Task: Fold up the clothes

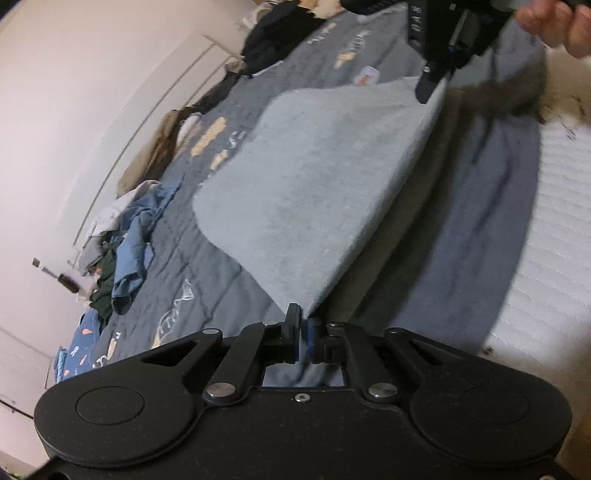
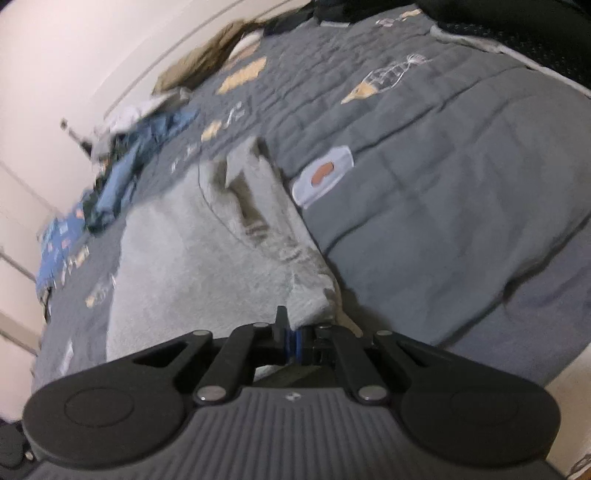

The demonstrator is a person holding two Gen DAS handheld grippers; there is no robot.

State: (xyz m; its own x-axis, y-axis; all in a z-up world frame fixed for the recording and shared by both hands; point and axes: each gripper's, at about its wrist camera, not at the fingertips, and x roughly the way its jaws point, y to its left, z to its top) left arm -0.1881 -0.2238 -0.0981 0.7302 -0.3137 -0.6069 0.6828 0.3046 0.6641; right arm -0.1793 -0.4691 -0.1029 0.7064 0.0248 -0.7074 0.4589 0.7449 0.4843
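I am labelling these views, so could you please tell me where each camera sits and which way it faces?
Left wrist: on the left tool, facing along the grey garment toward the right tool and a hand.
Right wrist: on the right tool, facing along the garment over the quilt.
Shared: garment, quilt, blue clothes.

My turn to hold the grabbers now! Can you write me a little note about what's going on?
Left gripper: shut on one corner of the grey garment.
Right gripper: shut on another corner of it.
The garment is lifted along that edge, the rest lying on the grey quilt.
Done: both corners gripped.
Left: probably carry the edge over to fold. More clothes are piled at the quilt's far side.
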